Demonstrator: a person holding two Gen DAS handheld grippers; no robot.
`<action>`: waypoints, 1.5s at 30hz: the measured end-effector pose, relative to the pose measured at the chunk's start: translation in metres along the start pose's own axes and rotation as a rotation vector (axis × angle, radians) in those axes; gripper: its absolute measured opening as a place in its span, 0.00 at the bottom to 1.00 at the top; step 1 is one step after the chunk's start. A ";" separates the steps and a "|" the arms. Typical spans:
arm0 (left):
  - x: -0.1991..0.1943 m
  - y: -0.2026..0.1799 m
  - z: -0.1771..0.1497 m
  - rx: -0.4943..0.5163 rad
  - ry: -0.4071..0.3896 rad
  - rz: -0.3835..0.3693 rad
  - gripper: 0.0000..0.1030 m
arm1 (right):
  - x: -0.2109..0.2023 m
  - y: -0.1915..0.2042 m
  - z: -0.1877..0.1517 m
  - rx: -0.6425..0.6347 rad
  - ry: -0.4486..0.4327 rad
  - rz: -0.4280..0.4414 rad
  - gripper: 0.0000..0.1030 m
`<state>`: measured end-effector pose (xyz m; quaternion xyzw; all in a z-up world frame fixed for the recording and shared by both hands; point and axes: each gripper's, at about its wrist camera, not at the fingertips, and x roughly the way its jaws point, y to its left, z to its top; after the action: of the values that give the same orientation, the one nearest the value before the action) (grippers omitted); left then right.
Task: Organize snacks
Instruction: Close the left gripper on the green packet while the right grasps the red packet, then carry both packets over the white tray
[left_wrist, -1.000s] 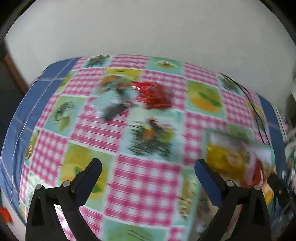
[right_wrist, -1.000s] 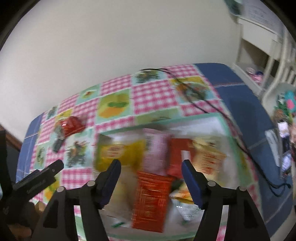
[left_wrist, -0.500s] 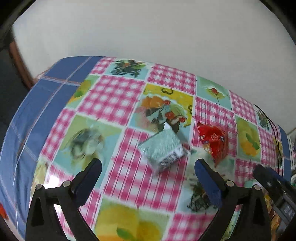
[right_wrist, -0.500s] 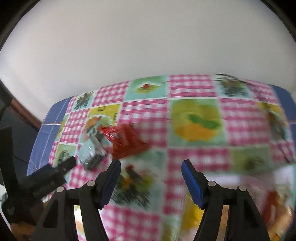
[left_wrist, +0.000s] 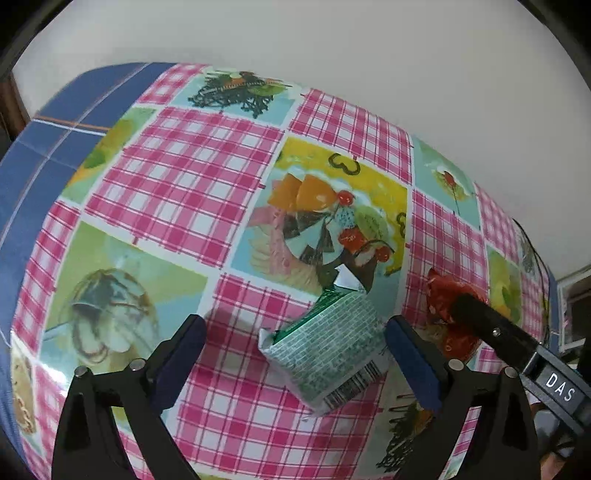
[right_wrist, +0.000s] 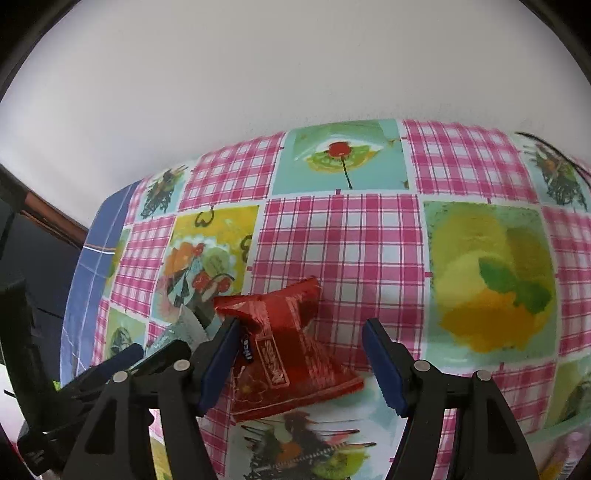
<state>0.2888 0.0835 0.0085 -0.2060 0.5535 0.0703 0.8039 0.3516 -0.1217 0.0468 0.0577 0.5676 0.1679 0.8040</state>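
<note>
Two grippers hover low over the table (left_wrist: 184, 177) with its pink-check patchwork cloth. The left gripper (left_wrist: 295, 358) stands wide, its jaws straddling a green-and-white snack packet (left_wrist: 328, 354) that lies flat; the right pad looks close to the packet's edge, the left pad well apart. Just beside it, the right gripper (right_wrist: 301, 363) frames a red snack packet (right_wrist: 291, 354), jaws closing; the left pad is at the wrapper's crumpled edge, the right pad apart. Both packets lie toward the table's left end, nearer the far wall edge.
</note>
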 end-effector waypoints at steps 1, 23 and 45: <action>0.000 -0.001 0.000 0.007 -0.002 0.004 0.94 | 0.000 0.000 0.000 0.004 0.001 0.008 0.61; -0.063 -0.051 -0.090 0.012 -0.032 -0.049 0.58 | -0.090 -0.018 -0.084 0.066 -0.028 0.098 0.36; -0.117 -0.183 -0.230 0.236 0.081 -0.190 0.59 | -0.220 -0.154 -0.222 0.242 -0.130 -0.136 0.36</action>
<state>0.1088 -0.1624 0.0930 -0.1642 0.5681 -0.0802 0.8024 0.1106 -0.3613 0.1223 0.1266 0.5329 0.0394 0.8357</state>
